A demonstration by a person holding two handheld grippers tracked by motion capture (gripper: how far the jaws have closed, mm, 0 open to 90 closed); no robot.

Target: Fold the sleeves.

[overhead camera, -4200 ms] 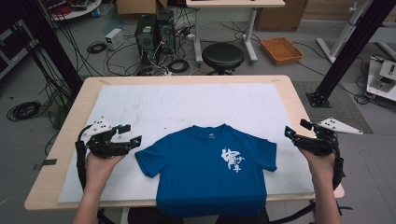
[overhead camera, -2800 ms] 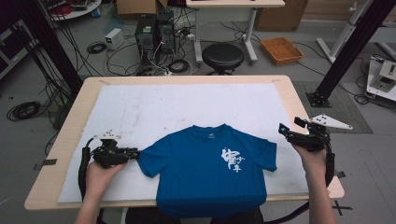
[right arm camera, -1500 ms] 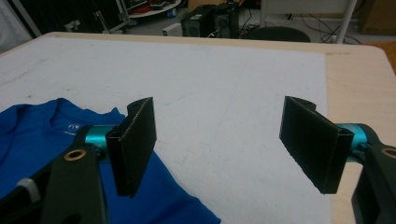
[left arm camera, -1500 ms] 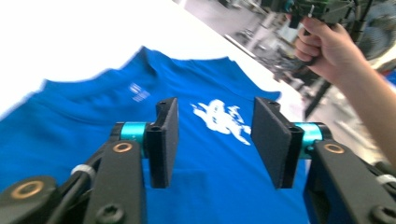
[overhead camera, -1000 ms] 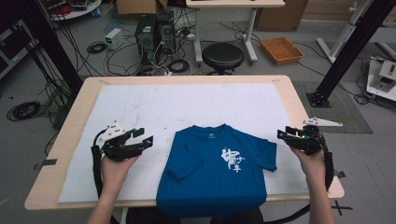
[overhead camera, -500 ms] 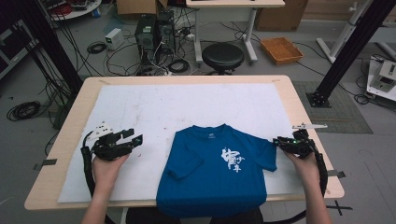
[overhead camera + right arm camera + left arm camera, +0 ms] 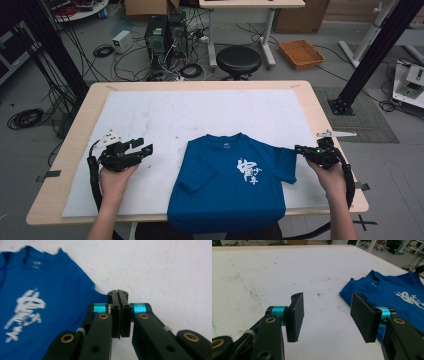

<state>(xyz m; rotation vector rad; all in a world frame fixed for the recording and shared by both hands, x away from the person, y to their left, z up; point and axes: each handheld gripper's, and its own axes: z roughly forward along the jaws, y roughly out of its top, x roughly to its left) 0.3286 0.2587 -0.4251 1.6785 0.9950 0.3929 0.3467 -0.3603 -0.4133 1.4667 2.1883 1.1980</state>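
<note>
A blue T-shirt (image 7: 230,185) (image 7: 402,290) (image 7: 50,290) with white print lies face up at the table's near edge, its hem hanging over. Its left sleeve (image 7: 197,177) is folded in onto the body. The right sleeve (image 7: 285,165) lies flat and spread. My right gripper (image 7: 299,149) (image 7: 117,293) sits at that sleeve's outer edge. Its jaws have just been closing and now stand pressed together, with the sleeve's hem running in at their tips. My left gripper (image 7: 142,147) (image 7: 327,312) hovers open and empty over the bare mat, left of the shirt.
A white mat (image 7: 200,115) covers the wooden table (image 7: 80,125), with free room behind and left of the shirt. Beyond the far edge stand a black stool (image 7: 239,59), a computer tower (image 7: 156,37) with cables and an orange tray (image 7: 301,53).
The shirt's left sleeve got folded inward and my left gripper drew back to the left, open. My right gripper came in to the right sleeve's edge and its jaws closed.
</note>
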